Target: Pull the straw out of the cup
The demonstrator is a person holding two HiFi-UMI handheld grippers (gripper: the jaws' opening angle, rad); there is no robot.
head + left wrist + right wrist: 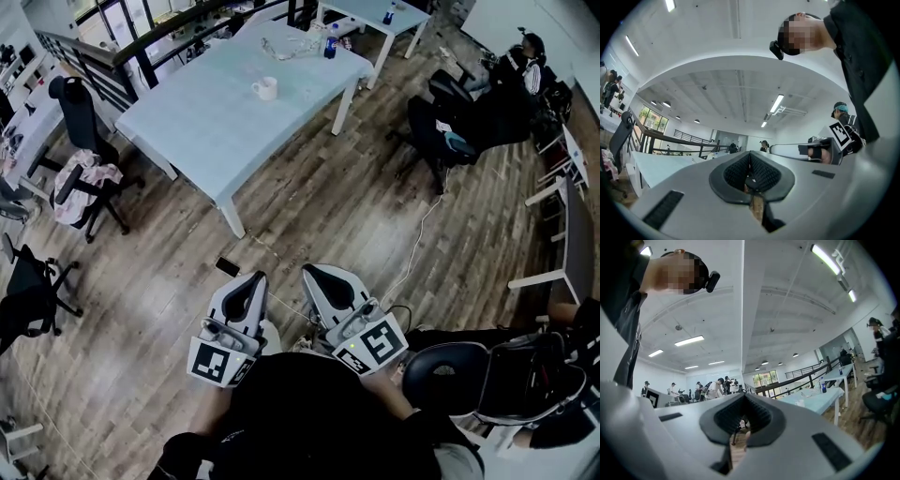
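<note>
A white cup [265, 88] stands on the pale blue table [206, 131] far ahead of me; no straw can be made out in it at this distance. My left gripper [251, 279] and right gripper [315, 273] are held side by side over the wooden floor, well short of the table, each with its jaws together and nothing between them. In the left gripper view the left gripper [750, 154] points roughly level across the room with the table edge low at the left. From the right gripper [743, 397] the table [820, 399] lies to the right.
A blue bottle [330, 42] and clear wrapping sit at the table's far end. Black office chairs [80, 112] stand to the left, one draped with clothes [86, 176]. More chairs [441, 141] and a seated person [525, 58] are at the right. A cable [412, 253] crosses the floor.
</note>
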